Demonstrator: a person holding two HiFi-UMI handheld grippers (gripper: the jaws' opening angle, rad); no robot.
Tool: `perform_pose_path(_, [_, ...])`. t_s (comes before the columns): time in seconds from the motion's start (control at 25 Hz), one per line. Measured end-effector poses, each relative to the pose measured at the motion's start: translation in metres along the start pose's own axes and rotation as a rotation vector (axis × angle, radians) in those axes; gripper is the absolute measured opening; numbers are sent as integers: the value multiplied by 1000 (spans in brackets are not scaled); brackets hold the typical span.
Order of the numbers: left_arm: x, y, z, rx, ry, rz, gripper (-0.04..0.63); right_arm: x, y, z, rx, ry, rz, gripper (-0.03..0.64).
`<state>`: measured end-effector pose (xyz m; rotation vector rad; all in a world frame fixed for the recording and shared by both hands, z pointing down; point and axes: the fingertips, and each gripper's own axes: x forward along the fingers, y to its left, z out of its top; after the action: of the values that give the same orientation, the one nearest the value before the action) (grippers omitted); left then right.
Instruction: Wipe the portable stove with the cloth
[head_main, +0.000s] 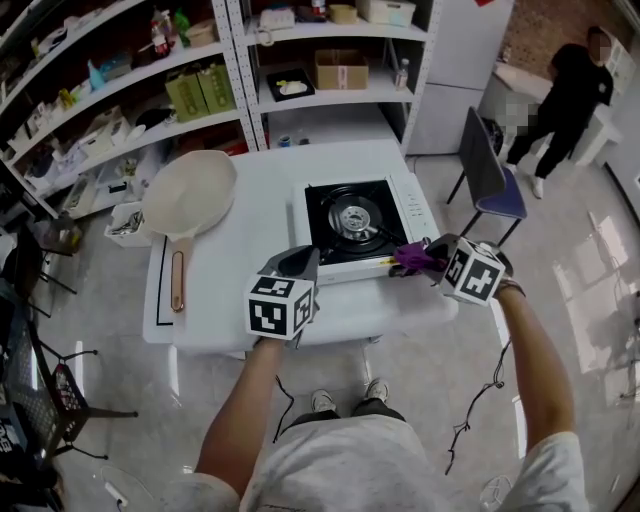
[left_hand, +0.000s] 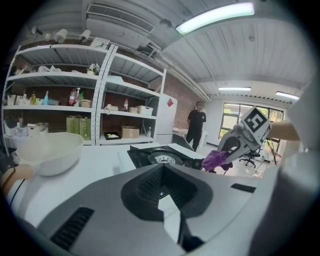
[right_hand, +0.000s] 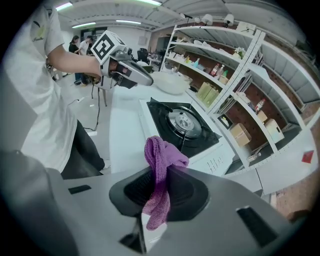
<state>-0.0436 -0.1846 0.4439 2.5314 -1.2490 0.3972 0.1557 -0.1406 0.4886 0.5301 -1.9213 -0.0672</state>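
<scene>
- The right gripper (right_hand: 159, 192) has its fingers pinching a purple knitted cloth (right_hand: 160, 165) – the fabric bunches above the jaws and a tail hangs below them.
- In the head view that cloth (head_main: 415, 258) sits right of centre, at the near right corner of the white portable gas stove with a black burner top (head_main: 362, 225); we cannot tell whether cloth and casing touch.
- The left gripper (left_hand: 165, 192) has its fingers pressed together with nothing between them; in the head view it (head_main: 295, 265) hovers at the centre, over the near edge of the white table (head_main: 250, 290), just left of the stove.
- Small marks run along the stove's pale front panel (right_hand: 216, 161) – too small for us to read.
- Each gripper's cube bears black-and-white square markers, not letters.
- A cream round pan with a wooden handle (head_main: 190, 195) lies left of centre on the table.
- Green bags (head_main: 200, 90) stand on a shelf at upper left; their print is illegible.
</scene>
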Motion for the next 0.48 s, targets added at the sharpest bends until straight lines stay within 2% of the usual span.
perform_pose_path(0.48, [-21, 13, -10, -3, -1, 28, 5, 25, 20, 47, -38, -37, 69, 63])
